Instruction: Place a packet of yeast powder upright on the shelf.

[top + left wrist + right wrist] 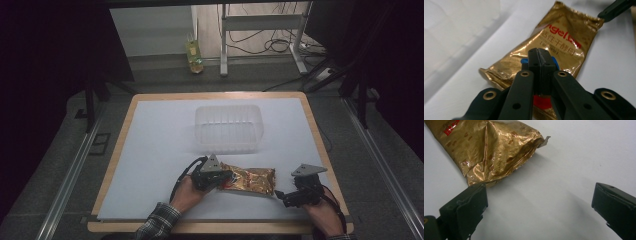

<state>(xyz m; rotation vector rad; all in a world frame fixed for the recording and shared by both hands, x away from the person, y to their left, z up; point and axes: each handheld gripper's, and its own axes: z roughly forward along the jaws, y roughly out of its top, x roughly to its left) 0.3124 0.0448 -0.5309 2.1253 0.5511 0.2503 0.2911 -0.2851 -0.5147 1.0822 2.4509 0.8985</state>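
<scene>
Here a crinkled gold foil packet (248,179) is seen lying flat on the white sheet (150,150) covering the wooden bench (118,150), low and centre-right in the high view. Its surface is glossy and creased, with red lettering; the print is only partly legible in the left gripper view. The left hand-held gripper (540,58) is seen with its black jaws pressed together over the near end of the packet (554,47); whether foil is pinched between them cannot be told, since the tips hide the contact. A blue patch just behind the tips is half hidden. The right hand-held gripper (539,202) is held with jaws wide apart, its left jaw just beside the packet's crumpled corner (489,152). In the high view the right hand-held gripper (287,196) sits at the lower right, near the packet's end. A clear ribbed plastic tub (228,128) stands above the packet at frame centre, apart from it. Beyond the bench, a yellow-green bottle (194,54) and cables on the floor are dimly made out.
</scene>
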